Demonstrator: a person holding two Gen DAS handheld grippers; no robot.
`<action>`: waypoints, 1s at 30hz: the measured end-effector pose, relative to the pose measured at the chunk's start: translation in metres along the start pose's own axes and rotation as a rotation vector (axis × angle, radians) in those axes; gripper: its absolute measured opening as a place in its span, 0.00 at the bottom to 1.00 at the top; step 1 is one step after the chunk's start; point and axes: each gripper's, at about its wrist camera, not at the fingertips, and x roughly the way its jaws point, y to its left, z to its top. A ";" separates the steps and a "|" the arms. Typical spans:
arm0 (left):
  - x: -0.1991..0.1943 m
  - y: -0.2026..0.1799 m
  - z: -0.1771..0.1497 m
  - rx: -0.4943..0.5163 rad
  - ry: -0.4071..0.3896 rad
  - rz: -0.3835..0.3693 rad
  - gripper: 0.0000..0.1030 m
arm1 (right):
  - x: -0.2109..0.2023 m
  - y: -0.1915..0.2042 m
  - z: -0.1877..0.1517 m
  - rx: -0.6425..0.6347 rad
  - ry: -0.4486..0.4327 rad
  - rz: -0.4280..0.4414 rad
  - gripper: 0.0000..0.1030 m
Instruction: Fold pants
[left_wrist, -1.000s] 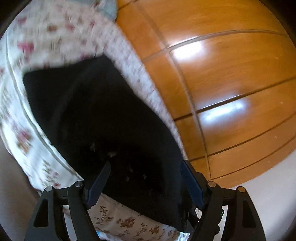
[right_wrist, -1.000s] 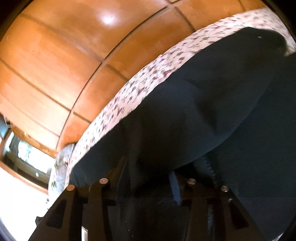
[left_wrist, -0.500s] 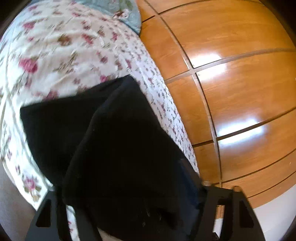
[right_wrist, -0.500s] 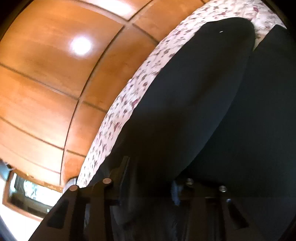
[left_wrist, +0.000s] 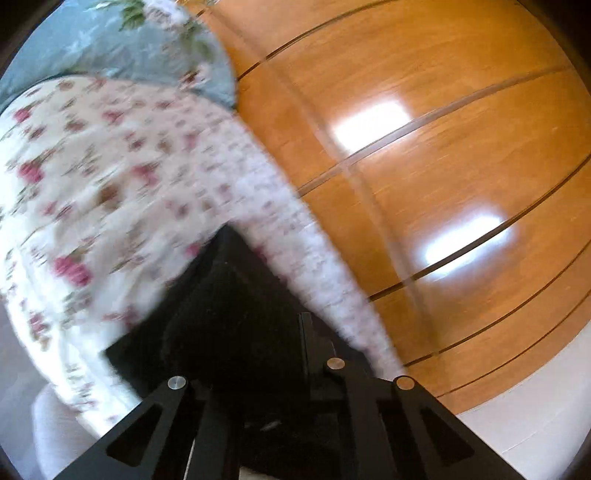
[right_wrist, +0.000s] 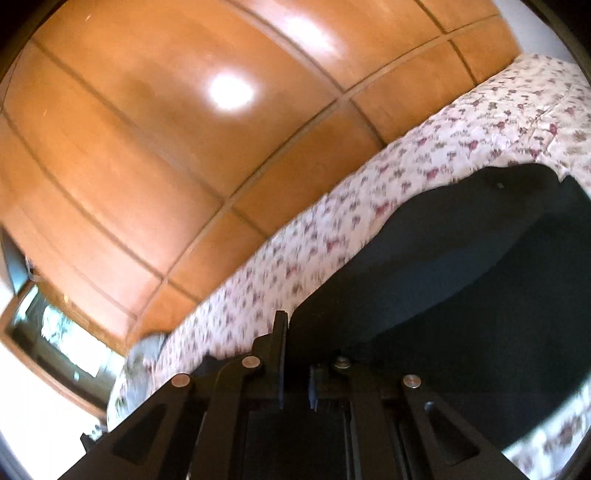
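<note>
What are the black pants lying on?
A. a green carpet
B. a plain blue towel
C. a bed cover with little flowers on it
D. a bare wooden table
C: the black pants are spread over a white bed cover printed with small pink and red flowers, which shows around the dark cloth in both wrist views.

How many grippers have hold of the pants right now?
2. The left gripper is shut on the black pants near the bed's wardrobe-side edge; the right gripper is shut on another edge of them. Exact pinch points are partly hidden by cloth.
</note>
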 end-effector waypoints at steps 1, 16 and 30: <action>0.002 0.010 -0.007 -0.013 0.017 0.018 0.07 | 0.000 -0.003 -0.011 -0.014 0.027 -0.018 0.09; 0.009 0.022 -0.041 0.048 -0.053 0.150 0.08 | 0.022 -0.027 -0.048 0.005 0.120 -0.108 0.09; -0.019 0.019 -0.040 -0.010 -0.183 0.257 0.31 | 0.028 -0.054 -0.057 0.099 0.129 -0.081 0.10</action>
